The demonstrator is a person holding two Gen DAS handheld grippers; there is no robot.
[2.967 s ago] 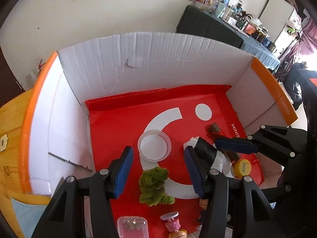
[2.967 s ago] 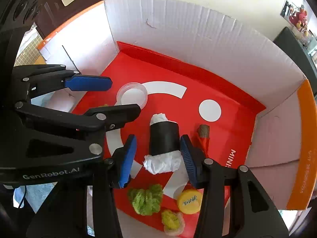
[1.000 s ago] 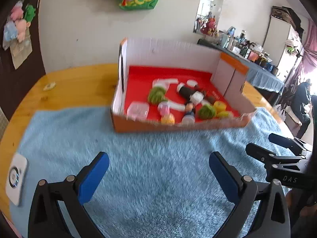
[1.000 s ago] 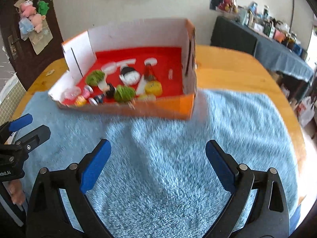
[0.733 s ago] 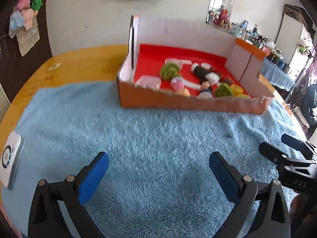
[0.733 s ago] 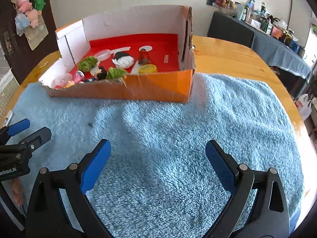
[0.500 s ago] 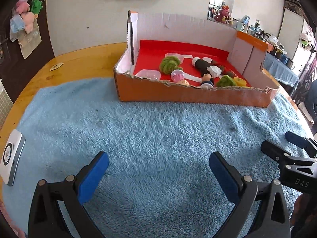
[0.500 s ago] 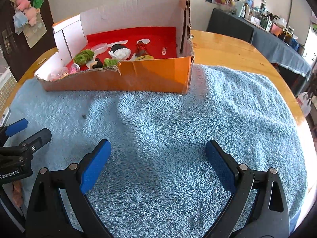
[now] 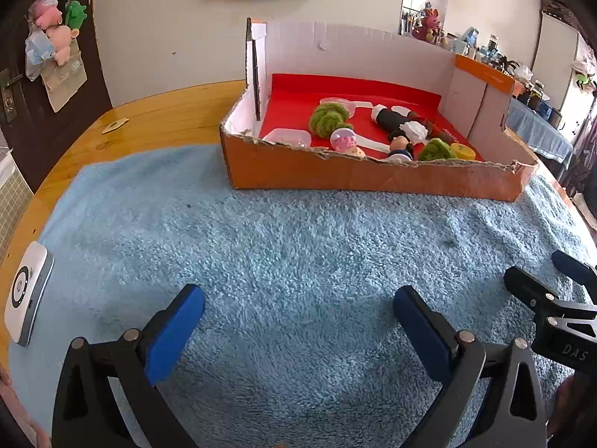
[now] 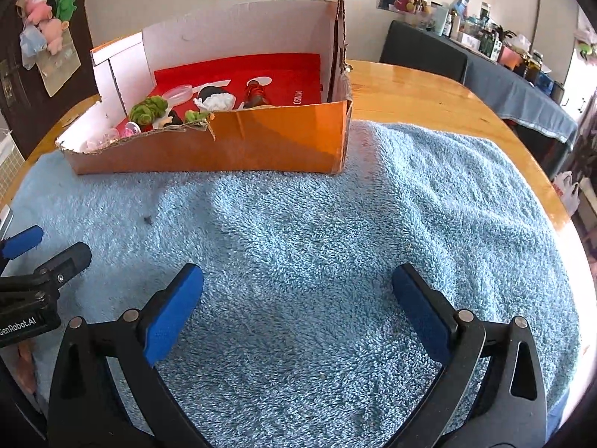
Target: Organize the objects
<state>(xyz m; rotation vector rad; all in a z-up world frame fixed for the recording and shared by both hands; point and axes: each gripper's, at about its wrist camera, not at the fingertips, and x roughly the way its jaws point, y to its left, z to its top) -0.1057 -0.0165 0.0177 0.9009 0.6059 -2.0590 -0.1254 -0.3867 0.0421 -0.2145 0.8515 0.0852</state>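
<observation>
An orange cardboard box [image 9: 373, 177] with a red floor stands on the far part of a blue towel [image 9: 298, 261]; it also shows in the right wrist view [image 10: 261, 142]. Inside lie a green fuzzy ball [image 9: 328, 115], a black roll with white paper [image 9: 401, 123], a clear lid [image 9: 287, 136], a yellow cap [image 9: 462, 151] and several small toys. My left gripper [image 9: 298, 317] is open and empty, low over the towel near me. My right gripper [image 10: 298, 296] is open and empty, also over the towel.
The towel [image 10: 373, 224] covers a round wooden table [image 10: 429, 89]. A white device [image 9: 26, 295] lies at the towel's left edge. A dark table with clutter [image 10: 503, 63] stands at the back right.
Both grippers have pulled back out of the box and now hang lower over the towel. The black roll that the right gripper straddled lies in the box.
</observation>
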